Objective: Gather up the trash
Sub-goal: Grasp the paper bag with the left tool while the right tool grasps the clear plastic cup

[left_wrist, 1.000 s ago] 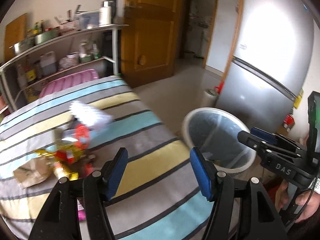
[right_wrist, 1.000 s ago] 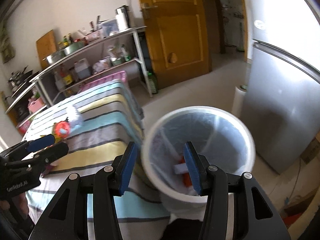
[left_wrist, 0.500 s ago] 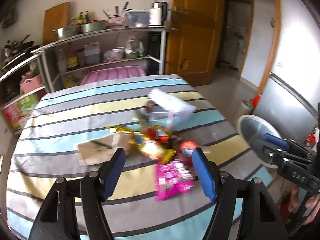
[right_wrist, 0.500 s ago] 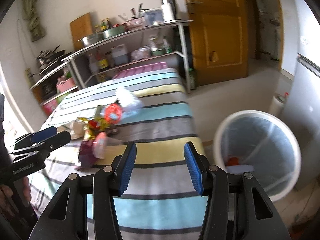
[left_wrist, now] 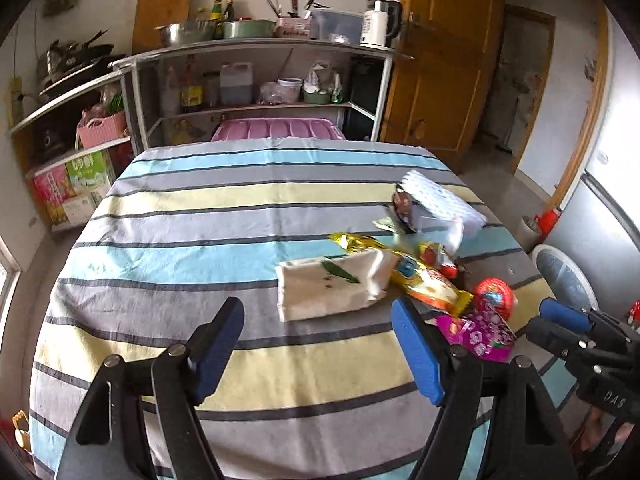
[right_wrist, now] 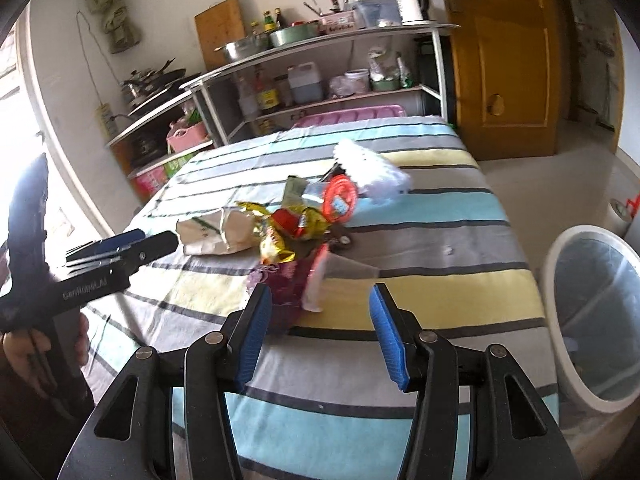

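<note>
A heap of trash (left_wrist: 424,264) is being shown lying on the striped cloth of the counter (left_wrist: 200,216), towards its right side in the left wrist view. In it, a white paper bag (left_wrist: 332,288) is lying nearest the left gripper (left_wrist: 318,350), a gold snack wrapper (left_wrist: 416,276) is overlapping its right end, a magenta packet (left_wrist: 476,332) and a round red lid (left_wrist: 496,292) are lying at the near right, and a white dotted wrapper (left_wrist: 440,204) is lying at the far end. The smaller pieces among them are blurred and cannot be told apart.

The left gripper's fingers are being opened wide, with nothing between them. The right gripper (right_wrist: 320,330) is being held just short of the magenta packet, its fingers spread and empty.

A lined white trash bin (right_wrist: 592,312) is standing on the floor beside the counter's right edge, partly cut off. Steel shelves (left_wrist: 256,80) loaded with kitchenware are standing behind the counter, beside a wooden door (left_wrist: 440,60).
</note>
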Demonstrator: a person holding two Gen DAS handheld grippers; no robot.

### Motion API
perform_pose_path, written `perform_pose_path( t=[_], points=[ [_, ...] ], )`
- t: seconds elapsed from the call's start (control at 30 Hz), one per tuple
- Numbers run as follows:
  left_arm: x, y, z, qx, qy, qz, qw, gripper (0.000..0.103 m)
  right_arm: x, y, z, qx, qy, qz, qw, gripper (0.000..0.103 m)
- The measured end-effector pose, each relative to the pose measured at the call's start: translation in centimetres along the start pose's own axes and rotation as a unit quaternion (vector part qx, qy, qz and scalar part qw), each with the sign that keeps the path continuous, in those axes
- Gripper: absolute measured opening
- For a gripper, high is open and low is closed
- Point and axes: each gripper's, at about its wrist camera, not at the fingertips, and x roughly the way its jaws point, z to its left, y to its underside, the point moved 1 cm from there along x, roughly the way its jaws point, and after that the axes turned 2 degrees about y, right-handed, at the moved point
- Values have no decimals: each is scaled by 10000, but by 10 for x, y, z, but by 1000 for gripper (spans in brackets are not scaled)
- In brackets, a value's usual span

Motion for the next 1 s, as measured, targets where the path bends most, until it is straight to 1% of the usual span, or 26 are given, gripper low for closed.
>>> perform_pose_path(
  t=[0.07, 0.17, 0.27, 0.43, 0.57, 0.67, 0.7, 0.8, 0.93, 1.0],
  points=[
    [3, -2, 5, -14, -7, -8, 10000, 79, 5, -3, -2, 93, 129, 5, 9999, 52],
    [9, -5, 11, -59, 80, 29, 9999, 79, 12, -11, -10, 295, 284, -4, 9992, 53],
    [15, -10, 12, 31, 81, 52, 9999, 79, 20, -17, -16, 352, 365, 58, 9987, 53],
    [29, -15, 11, 159, 220, 186, 9995, 83, 33, -21, -22, 456, 269, 263, 9983, 54],
    [43, -19, 13, 166, 182, 294, 9993, 83, 42, -21, -26, 513, 178, 432, 9976, 55],
    [52, -23, 13, 253, 188, 303, 9990, 84, 48, -20, -27, 521, 122, 509, 9973, 55],
    [55, -24, 13, 240, 221, 368, 9988, 84, 48, -19, -26, 521, 98, 529, 9972, 55],
    [61, -24, 8, 295, 468, 489, 9973, 84, 53, -18, -27, 551, 58, 638, 9964, 55],
    [61, -20, 0, 422, 613, 562, 9956, 84, 54, -17, -28, 602, -12, 666, 9960, 55],
    [57, -18, -6, 541, 762, 579, 9939, 84, 52, -17, -27, 566, 7, 675, 9961, 55]
  ],
)
